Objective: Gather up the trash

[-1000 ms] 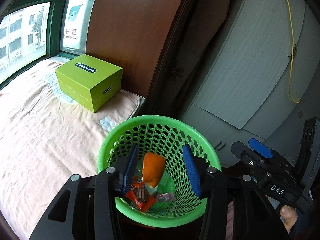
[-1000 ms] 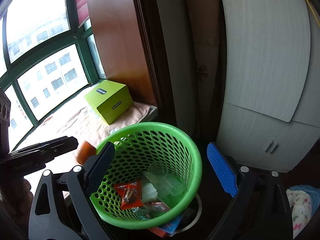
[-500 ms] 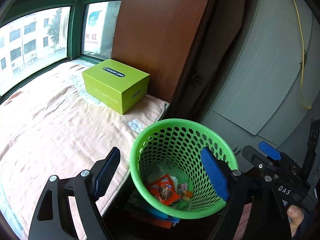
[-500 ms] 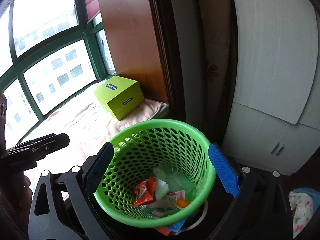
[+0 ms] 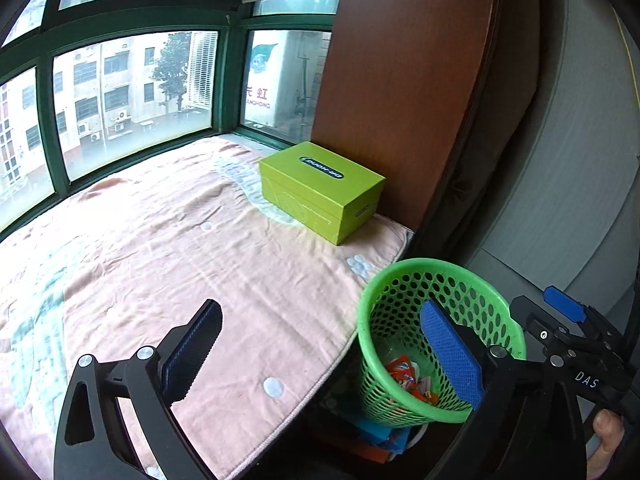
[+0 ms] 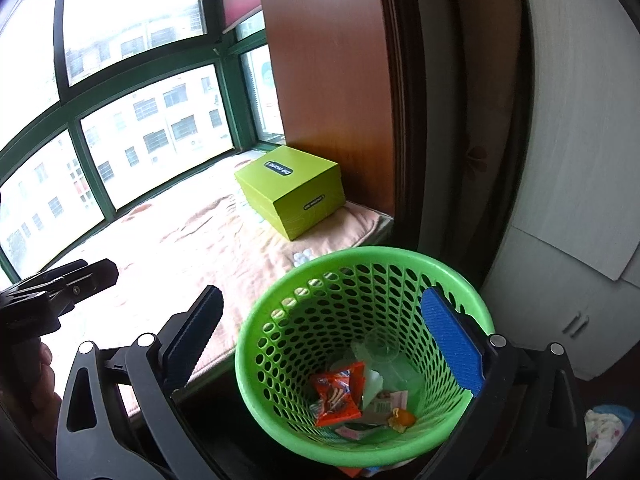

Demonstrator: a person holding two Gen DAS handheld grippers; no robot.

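Left wrist view: the left gripper [image 5: 320, 354] is opening wide, nothing between its pads, above the pink blanket [image 5: 160, 240] beside the green basket [image 5: 400, 280]. Right wrist view: the right gripper [image 6: 324, 340], opening, empty, hangs over the basket, where an orange wrapper [image 6: 336, 394] lies.

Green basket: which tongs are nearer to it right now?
Right. The right tongs hang over the basket, jaws opening and empty; the left tongs are off beside it, over the blanket.

Home bedroom – blanket-covered bay-window seat [image 5: 168, 240], wardrobe doors [image 6: 580, 160], wooden panel [image 5: 400, 80].
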